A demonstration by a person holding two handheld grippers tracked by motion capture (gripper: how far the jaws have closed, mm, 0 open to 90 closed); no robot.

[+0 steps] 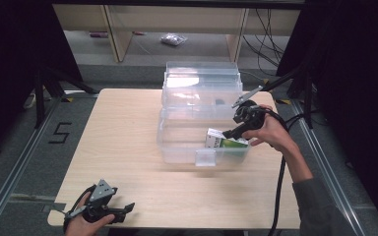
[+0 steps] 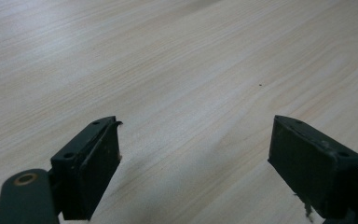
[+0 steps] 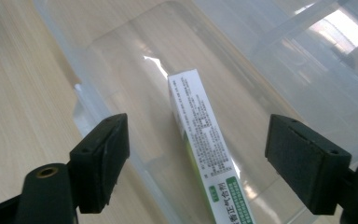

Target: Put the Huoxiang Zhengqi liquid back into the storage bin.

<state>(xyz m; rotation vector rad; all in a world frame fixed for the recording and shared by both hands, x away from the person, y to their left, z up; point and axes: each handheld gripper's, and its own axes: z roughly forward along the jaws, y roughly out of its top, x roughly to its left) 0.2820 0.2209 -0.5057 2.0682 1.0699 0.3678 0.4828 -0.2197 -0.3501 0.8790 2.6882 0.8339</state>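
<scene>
A clear plastic bin (image 1: 177, 147) stands on the wooden table (image 1: 123, 132), its lid (image 1: 202, 81) folded back behind it. Inside, at the bin's near right, lies a white and green carton (image 1: 226, 142). My right gripper (image 1: 228, 132) hovers just above that carton, jaws open and apart from it. In the right gripper view the carton (image 3: 209, 158) lies on the bin floor between and beyond the jaws of the right gripper (image 3: 198, 123), beside the bin wall (image 3: 98, 60). My left gripper (image 1: 127, 210) rests at the table's near left edge, open. The left gripper (image 2: 196, 123) faces bare wood (image 2: 168, 56).
A black cable (image 1: 278, 196) trails from the right gripper down past the table's near edge. A black stand (image 1: 44, 88) is off the table's far left, with a "5" mark (image 1: 59, 132) on the floor. Shelving legs (image 1: 118, 34) stand behind.
</scene>
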